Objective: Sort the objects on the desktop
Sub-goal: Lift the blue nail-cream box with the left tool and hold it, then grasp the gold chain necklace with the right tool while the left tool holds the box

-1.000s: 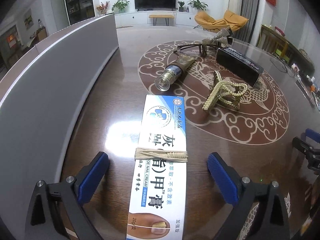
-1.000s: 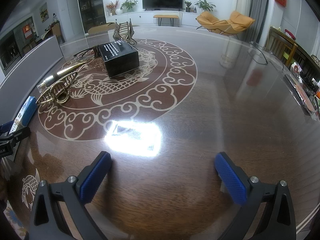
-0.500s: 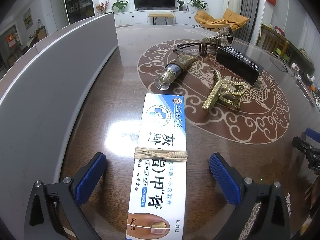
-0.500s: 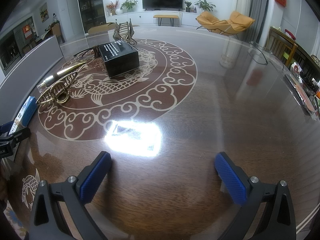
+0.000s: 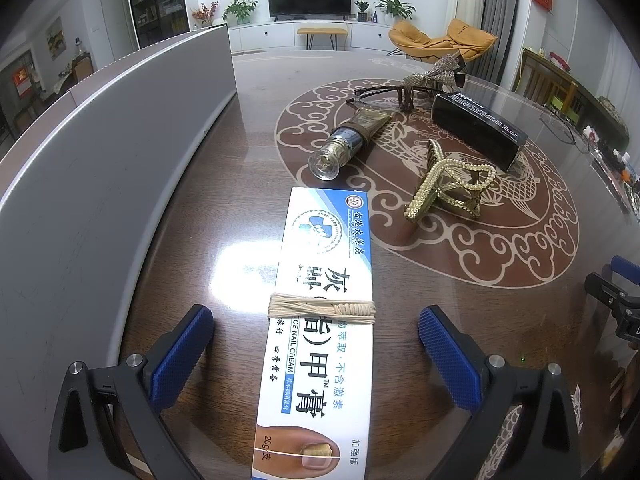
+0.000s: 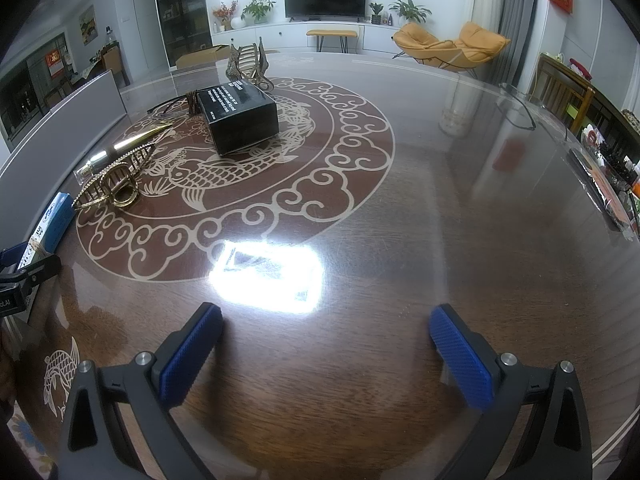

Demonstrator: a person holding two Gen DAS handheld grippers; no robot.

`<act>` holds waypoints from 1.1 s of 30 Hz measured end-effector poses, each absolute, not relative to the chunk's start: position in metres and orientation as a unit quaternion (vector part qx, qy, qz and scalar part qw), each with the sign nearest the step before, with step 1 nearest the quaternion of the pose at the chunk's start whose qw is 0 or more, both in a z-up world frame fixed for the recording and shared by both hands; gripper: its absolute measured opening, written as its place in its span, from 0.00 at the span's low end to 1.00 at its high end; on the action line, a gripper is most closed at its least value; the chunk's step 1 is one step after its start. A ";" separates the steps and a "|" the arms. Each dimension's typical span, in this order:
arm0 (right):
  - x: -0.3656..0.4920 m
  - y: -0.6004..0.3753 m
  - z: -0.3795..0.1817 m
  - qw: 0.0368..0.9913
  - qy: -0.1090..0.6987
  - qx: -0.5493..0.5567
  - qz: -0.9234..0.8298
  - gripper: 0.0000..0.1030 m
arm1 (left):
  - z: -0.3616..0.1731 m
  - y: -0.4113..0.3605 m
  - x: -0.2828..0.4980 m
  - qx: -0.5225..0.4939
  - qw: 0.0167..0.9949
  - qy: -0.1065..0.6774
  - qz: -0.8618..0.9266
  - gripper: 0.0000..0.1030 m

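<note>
The left gripper hangs low over the glossy dark wooden table, jaws spread wide on either side of a long white-and-blue cardboard nail-cream box bound round its middle with a band of pale twine. Neither blue pad touches the box; it lies flat on the table between them, running toward twelve o'clock. Beyond its far end, at about twelve, a gold-and-blue cosmetic tube with a clear cap lies on its side. At one o'clock a gold pearl-edged hair claw rests just beside the box's far corner, and past it sits a black rectangular carton. A tall grey panel stands along the nine o'clock side.

The right gripper is also gaping wide, holding nothing, over bare tabletop well apart from the objects, which lie toward its ten o'clock.
</note>
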State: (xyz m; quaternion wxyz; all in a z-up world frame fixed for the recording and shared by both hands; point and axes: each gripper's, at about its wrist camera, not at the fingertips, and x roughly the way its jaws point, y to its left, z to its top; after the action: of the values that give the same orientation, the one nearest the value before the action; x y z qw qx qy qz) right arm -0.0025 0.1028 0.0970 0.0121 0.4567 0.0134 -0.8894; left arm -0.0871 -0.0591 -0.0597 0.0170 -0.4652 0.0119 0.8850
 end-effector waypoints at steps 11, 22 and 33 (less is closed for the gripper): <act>-0.099 0.001 0.127 0.149 -0.119 0.498 -0.846 1.00 | -0.061 -0.059 -0.087 -0.465 0.017 0.012 0.885 1.00; -0.107 -0.033 0.118 0.146 0.016 0.504 -0.851 0.60 | -0.062 -0.059 -0.087 -0.465 0.017 0.011 0.885 1.00; -0.054 0.015 0.116 0.162 0.009 0.486 -0.859 0.80 | -0.060 -0.061 -0.087 -0.488 0.025 0.019 0.872 1.00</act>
State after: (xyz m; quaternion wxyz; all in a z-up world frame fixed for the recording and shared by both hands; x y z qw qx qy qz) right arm -0.0543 0.0153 0.1156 0.1624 0.4860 0.0091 -0.8587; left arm -0.0874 -0.0606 -0.0604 0.0249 -0.4883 0.0185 0.8721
